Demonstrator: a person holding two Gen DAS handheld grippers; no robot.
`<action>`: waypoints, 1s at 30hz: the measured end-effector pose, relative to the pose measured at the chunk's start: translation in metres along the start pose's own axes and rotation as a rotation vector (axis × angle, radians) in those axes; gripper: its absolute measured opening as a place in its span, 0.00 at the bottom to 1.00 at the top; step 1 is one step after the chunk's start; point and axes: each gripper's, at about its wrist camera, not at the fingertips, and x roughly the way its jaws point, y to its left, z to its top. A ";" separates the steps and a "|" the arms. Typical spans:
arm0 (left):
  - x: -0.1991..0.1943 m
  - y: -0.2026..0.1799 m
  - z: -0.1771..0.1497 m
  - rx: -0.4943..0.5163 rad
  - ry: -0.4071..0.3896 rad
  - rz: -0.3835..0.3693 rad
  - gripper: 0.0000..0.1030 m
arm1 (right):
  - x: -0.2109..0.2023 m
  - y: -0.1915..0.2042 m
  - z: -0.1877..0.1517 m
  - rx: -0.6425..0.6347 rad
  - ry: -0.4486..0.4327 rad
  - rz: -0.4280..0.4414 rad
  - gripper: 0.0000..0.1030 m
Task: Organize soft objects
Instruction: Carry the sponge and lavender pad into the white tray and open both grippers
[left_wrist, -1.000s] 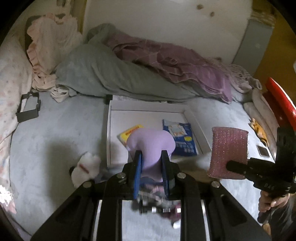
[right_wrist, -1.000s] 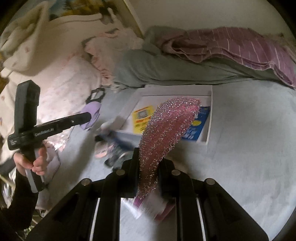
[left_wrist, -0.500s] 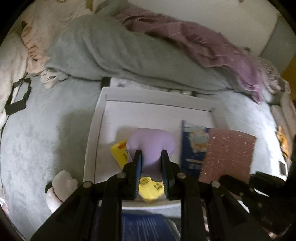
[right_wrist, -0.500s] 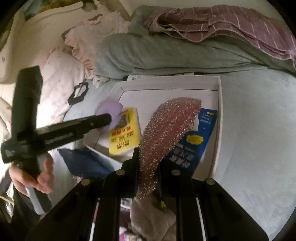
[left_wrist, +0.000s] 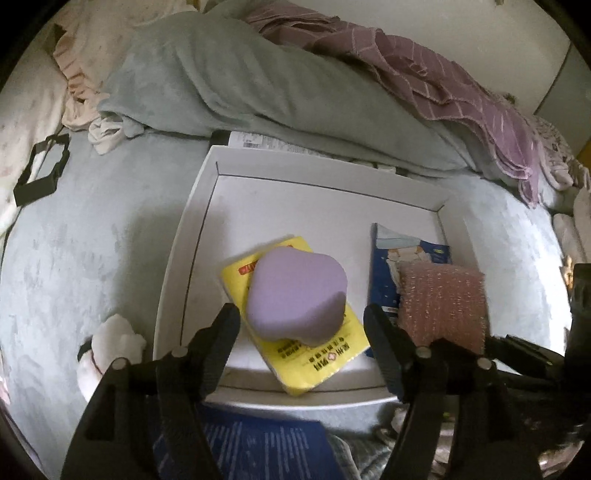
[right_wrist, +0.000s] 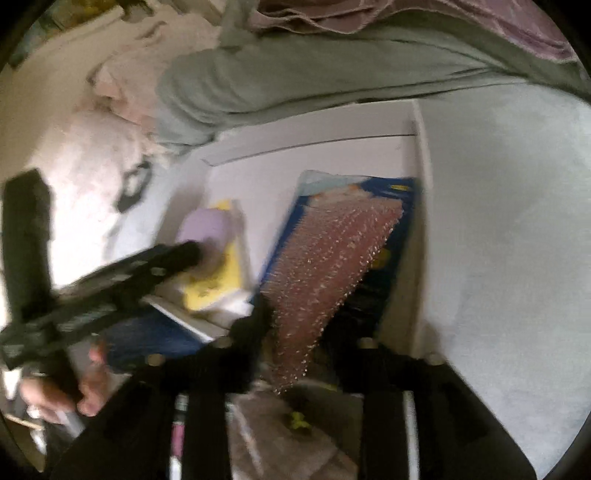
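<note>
Counting in white tray (left_wrist: 192, 236): one purple sponge (left_wrist: 297, 295) on one yellow packet (left_wrist: 314, 354), one blue packet (left_wrist: 384, 280) right. Left gripper (left_wrist: 301, 325) spread wide, empty. Right gripper (right_wrist: 299, 325) looks parted around one pink glitter sponge (right_wrist: 332, 254); grip unclear.

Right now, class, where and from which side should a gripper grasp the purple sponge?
Grip the purple sponge across its two rounded flanks, approaching from the near tray edge. It lies flat on the yellow packet, and the open left gripper already straddles its narrower near end.
</note>
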 end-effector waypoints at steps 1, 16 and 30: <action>-0.004 -0.001 0.000 0.004 -0.004 -0.001 0.68 | -0.002 0.002 0.000 -0.019 -0.005 -0.033 0.46; 0.025 -0.055 0.007 0.094 0.124 -0.169 0.04 | -0.038 0.017 -0.009 -0.152 -0.092 -0.155 0.54; 0.028 -0.005 -0.020 -0.018 0.212 -0.034 0.04 | -0.065 0.038 -0.016 -0.211 -0.148 -0.126 0.52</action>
